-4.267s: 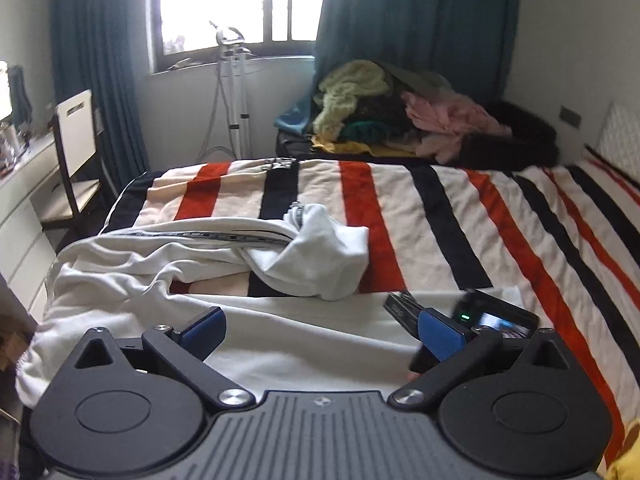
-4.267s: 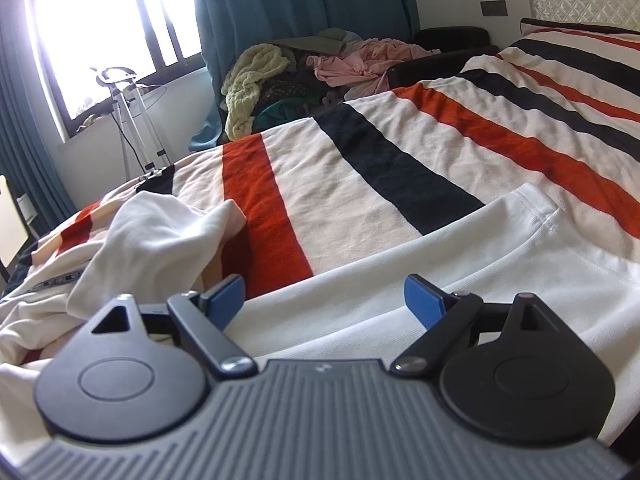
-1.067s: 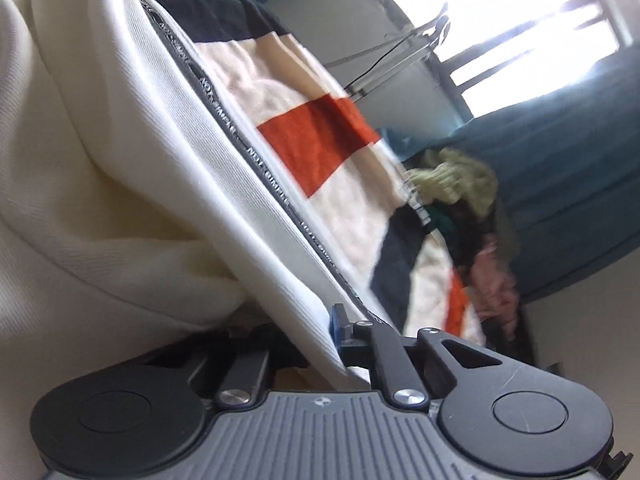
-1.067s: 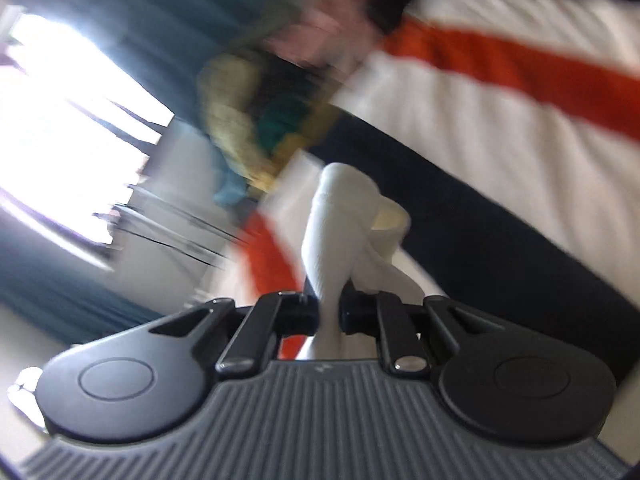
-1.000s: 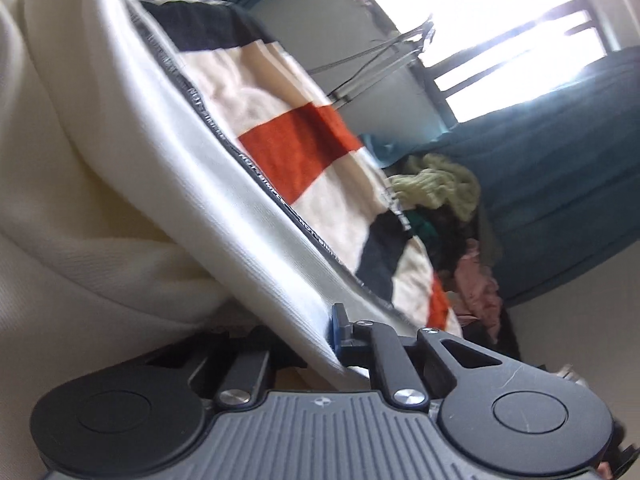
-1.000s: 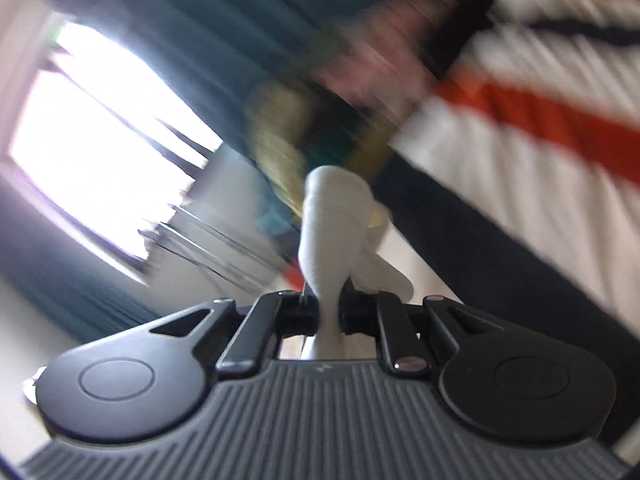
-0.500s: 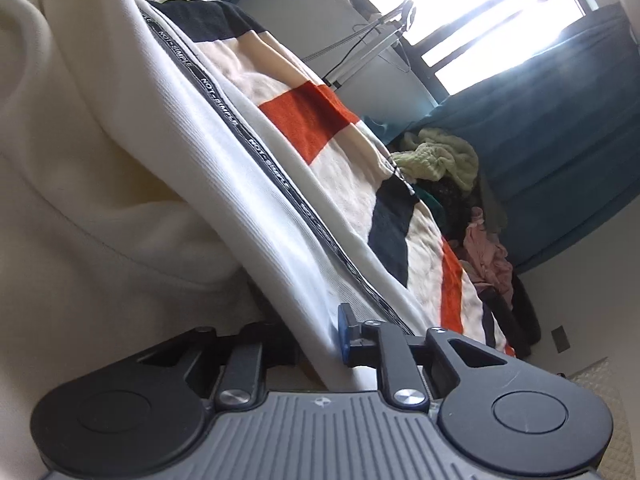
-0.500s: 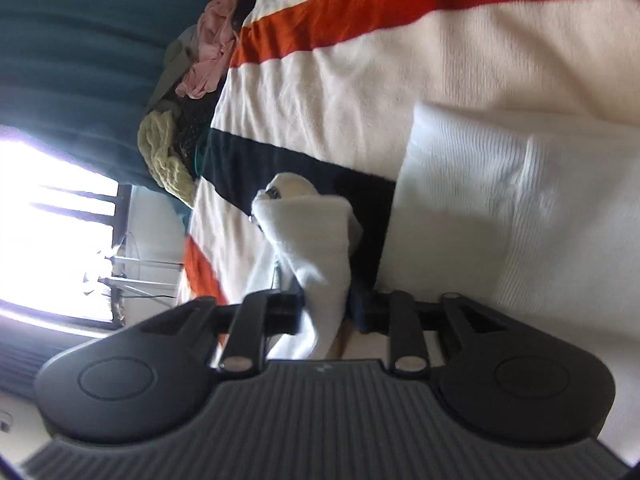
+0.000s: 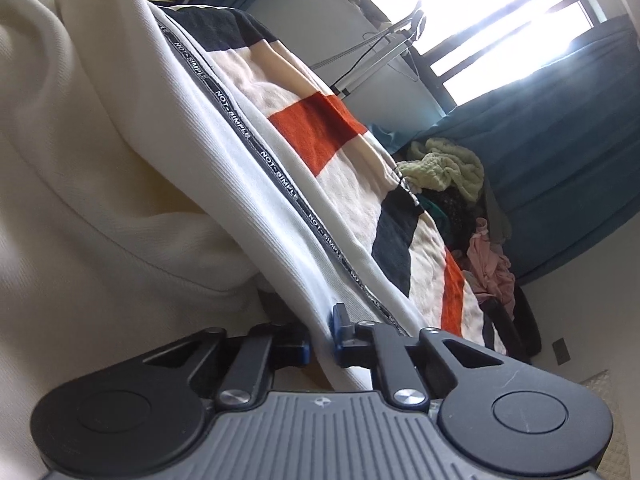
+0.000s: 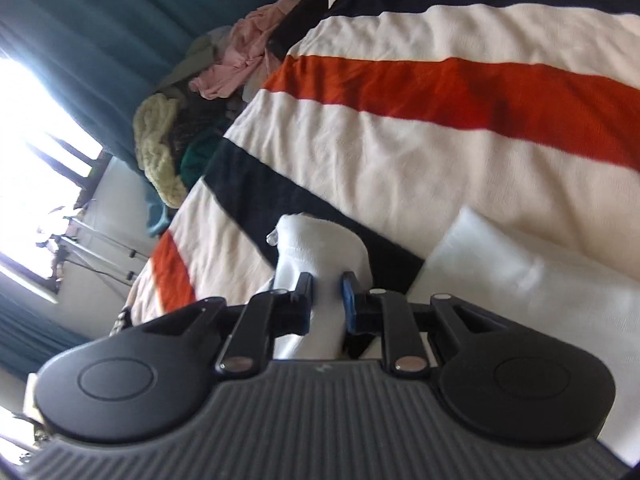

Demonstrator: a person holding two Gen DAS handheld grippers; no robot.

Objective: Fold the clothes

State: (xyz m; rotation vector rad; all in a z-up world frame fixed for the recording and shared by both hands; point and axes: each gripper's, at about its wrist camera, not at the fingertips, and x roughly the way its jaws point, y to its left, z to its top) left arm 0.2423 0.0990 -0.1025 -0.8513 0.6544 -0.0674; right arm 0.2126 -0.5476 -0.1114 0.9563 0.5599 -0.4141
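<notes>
Left wrist view. The white garment (image 9: pixel 100 168) fills the left half of the frame, bunched into thick folds. A dark printed tape (image 9: pixel 276 176) runs along one edge of the garment, from upper left down toward the gripper. The left gripper (image 9: pixel 320 338) is clamped on this edge: the cloth passes between the two blue pads (image 9: pixel 340 322), which press against it from both sides. To the right of the garment lies the striped blanket (image 9: pixel 316 128) with cream, orange and dark bands. Past the blanket's far end sits a pile of clothes (image 9: pixel 452 184), with a pale green knit on top and pink cloth lower down. A metal stand (image 9: pixel 376 50) is in front of the bright window (image 9: pixel 500 12). A blue curtain (image 9: pixel 560 152) hangs at the right.

Right wrist view. The window (image 10: pixel 32 128) is at the far left, with the metal stand (image 10: pixel 92 244) below it and the blue curtain (image 10: pixel 100 28) above. The pile of clothes (image 10: pixel 192 120) lies at the blanket's far edge. The right gripper (image 10: pixel 326 300) is closed on a bunched fold of the white garment (image 10: pixel 320 248), which rises in a rounded lump between the fingers. The striped blanket (image 10: pixel 440 128) spreads across the centre and right. A flat portion of the garment lies on the blanket at the lower right, just beside the gripper.
</notes>
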